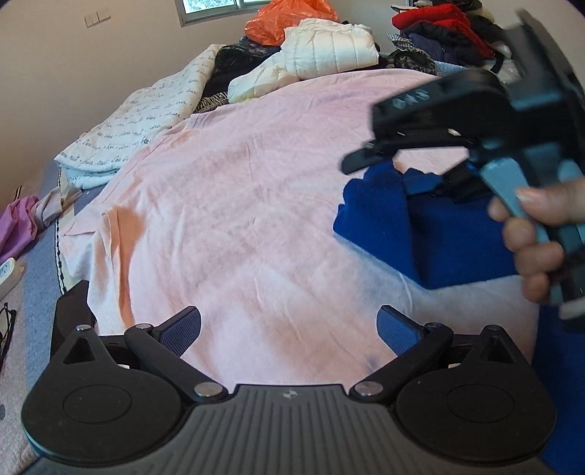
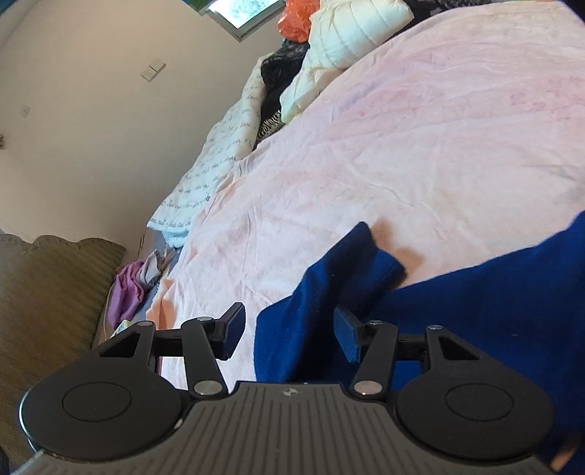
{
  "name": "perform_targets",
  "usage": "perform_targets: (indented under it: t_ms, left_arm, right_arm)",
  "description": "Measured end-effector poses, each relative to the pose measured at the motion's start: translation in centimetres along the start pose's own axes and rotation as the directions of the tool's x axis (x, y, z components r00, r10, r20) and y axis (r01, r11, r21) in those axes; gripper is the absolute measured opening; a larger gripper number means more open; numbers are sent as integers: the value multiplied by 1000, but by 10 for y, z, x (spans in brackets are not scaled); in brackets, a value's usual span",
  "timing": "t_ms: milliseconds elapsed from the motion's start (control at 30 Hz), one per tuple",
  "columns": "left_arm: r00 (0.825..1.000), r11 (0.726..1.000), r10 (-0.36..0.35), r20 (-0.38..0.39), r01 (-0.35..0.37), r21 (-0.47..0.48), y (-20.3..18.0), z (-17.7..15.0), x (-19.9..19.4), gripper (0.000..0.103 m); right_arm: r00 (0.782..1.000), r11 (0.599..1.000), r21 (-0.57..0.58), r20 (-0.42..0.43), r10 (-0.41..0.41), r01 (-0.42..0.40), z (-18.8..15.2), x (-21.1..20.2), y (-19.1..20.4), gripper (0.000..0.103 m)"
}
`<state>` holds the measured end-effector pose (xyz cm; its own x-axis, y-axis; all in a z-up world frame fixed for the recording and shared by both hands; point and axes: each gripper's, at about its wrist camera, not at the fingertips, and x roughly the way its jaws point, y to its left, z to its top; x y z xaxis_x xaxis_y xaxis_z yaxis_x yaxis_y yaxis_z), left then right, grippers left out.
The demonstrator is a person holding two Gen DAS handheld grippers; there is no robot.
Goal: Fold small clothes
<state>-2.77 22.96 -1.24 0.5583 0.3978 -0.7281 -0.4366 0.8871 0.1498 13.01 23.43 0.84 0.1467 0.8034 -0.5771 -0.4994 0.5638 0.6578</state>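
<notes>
A: What are we dealing with here, and where is it lying?

B: A blue garment (image 1: 431,234), small and knitted-looking, is lying on the pink sheet (image 1: 237,204) at the right side of the bed. In the right wrist view one narrow part of it, a sleeve or leg by the look of it, is sticking out toward the middle of the sheet.

A: How is it going to behave when it's picked up?

B: I'm judging it as light and soft, nothing stiff about it. It is likely to sag and drape from wherever it's pinched, and a thick knit should grip the pads well instead of sliding. Taking it at an edge or corner, such as the end of that protruding part or the hem, looks best, so the fold line is staying straight.

A: And the right gripper (image 2: 292,334)?

B: Its jaws are standing partly apart, with a fold of the blue cloth sitting between them. The right-hand pad is lying against the fabric, the other is over the pink sheet, so it isn't clamping anything yet.

A: The left gripper (image 1: 289,329)?

B: Spread wide, hovering over bare pink sheet, holding nothing, well apart from the garment. The cream padded jacket (image 1: 321,54) and the clothes pile (image 1: 442,33) are sitting far back, out of the way
</notes>
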Motion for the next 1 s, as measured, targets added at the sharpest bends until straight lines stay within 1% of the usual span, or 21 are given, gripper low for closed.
perform_targets:
  t_ms: [33,67,100,133,167,200,233,300,333,400,467,567,633,667,700,733,800,867,900,933,1000]
  left_arm:
    - [1000,1000,-10,-7,10,8,-2,-4,0,103]
    - [1000,999,-20,-13,20,27,-6,-8,1,103]
    - [1000,999,-21,-18,22,42,-9,-10,2,103]
    - [1000,998,-16,-21,17,55,-12,-13,2,103]
    - [1000,998,-10,-22,11,63,-13,-15,3,103]
    - [1000,998,-8,-21,9,63,-13,-16,3,103]
    - [1000,998,-8,-22,9,56,-12,-16,4,103]
    - [1000,1000,-5,-20,5,31,-8,-16,4,103]
    - [1000,1000,0,-21,1,19,-6,-16,4,103]
    - [1000,1000,8,-25,-8,-5,0,-16,7,103]
    - [999,999,21,-37,-22,-28,4,-16,9,103]
    - [998,997,49,-33,-51,-66,10,-15,8,103]
    - [997,994,68,-25,-70,-89,16,-14,7,103]
    - [997,992,77,-22,-78,-96,18,-14,7,103]
    - [996,992,81,-22,-83,-97,19,-14,8,103]
    - [996,992,83,-29,-86,-96,19,-14,9,103]
    - [996,993,75,-45,-79,-88,17,-15,12,103]
    - [997,995,65,-51,-69,-77,15,-17,12,103]
    - [997,995,64,-51,-67,-70,13,-17,12,103]
    - [996,996,66,-52,-69,-64,12,-18,12,103]
    - [996,996,68,-52,-71,-63,12,-18,12,103]
  right_arm:
    - [998,999,-16,-44,49,-50,-1,9,15,55]
    - [988,989,-61,-73,134,-138,-3,14,33,56]
    - [968,963,-120,-104,230,-241,-6,13,53,58]
    - [950,935,-178,-108,293,-308,-9,7,70,61]
    - [943,914,-233,-81,322,-332,-11,-3,82,66]
    - [943,906,-266,-49,328,-329,-11,-12,86,70]
    - [952,915,-272,-20,305,-299,-8,-19,85,71]
    - [981,954,-241,32,193,-180,-1,-30,70,73]
    - [990,966,-230,46,134,-120,-2,-34,61,73]
    - [997,970,-240,58,46,-31,-5,-37,52,73]
    - [999,966,-260,49,2,11,-13,-32,44,73]
    - [1000,974,-227,-7,-20,18,-25,-9,34,73]
    - [997,975,-216,-51,-61,49,-34,10,32,73]
    - [994,974,-224,-83,-65,45,-39,18,35,73]
    - [993,969,-248,-117,-34,4,-44,23,43,72]
    - [987,961,-269,-161,20,-64,-48,28,54,72]
    - [955,931,-282,-248,165,-234,-54,29,78,74]
    - [916,884,-291,-277,289,-367,-53,22,96,76]
    - [918,875,-303,-251,308,-377,-50,16,101,80]
    - [937,884,-321,-204,285,-339,-45,9,103,81]
    - [985,911,-377,-95,141,-166,-37,1,104,81]
